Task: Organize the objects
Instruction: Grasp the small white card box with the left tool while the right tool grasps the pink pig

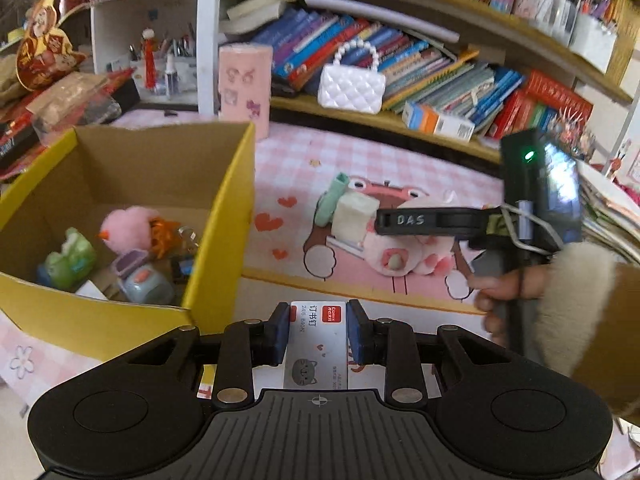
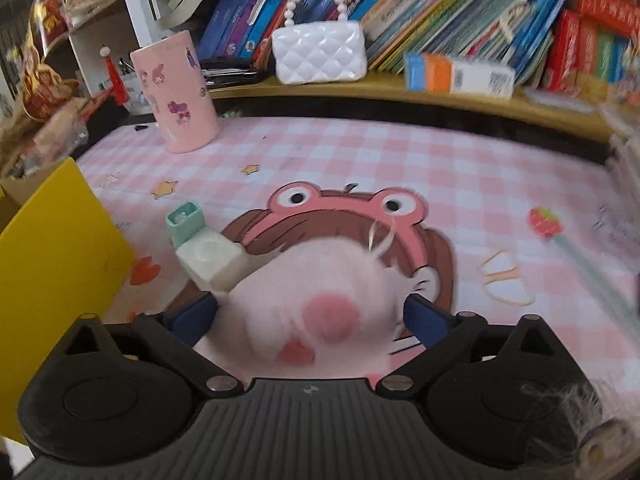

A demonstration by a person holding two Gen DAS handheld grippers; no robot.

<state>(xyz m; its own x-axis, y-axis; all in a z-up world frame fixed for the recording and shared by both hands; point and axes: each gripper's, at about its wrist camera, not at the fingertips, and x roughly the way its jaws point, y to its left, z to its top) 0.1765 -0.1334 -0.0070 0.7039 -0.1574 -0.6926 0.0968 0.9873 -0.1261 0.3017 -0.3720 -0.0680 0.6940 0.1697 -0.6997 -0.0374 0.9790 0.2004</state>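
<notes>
My left gripper [image 1: 318,332] is shut on a small white staple box [image 1: 316,348] with a red label and a grey cat drawing, held above the table just right of the yellow cardboard box [image 1: 224,208]. That box holds several small toys, among them a pink fluffy chick [image 1: 124,232]. My right gripper [image 2: 310,316] stands open, its blue pads [image 2: 196,316] on either side of a pink plush toy [image 2: 320,300] lying on the pink checked mat [image 2: 440,168]. A white block with a mint-green cap [image 2: 208,256] leans against the plush on its left. The left wrist view shows the right gripper [image 1: 386,226] over the plush [image 1: 400,256].
A pink cup [image 2: 176,96] stands at the back left of the mat. On the wooden shelf [image 2: 360,88] behind it sit a white quilted handbag [image 2: 320,56], an orange and blue carton [image 2: 456,72] and rows of books. The yellow box wall [image 2: 52,248] is close on the left.
</notes>
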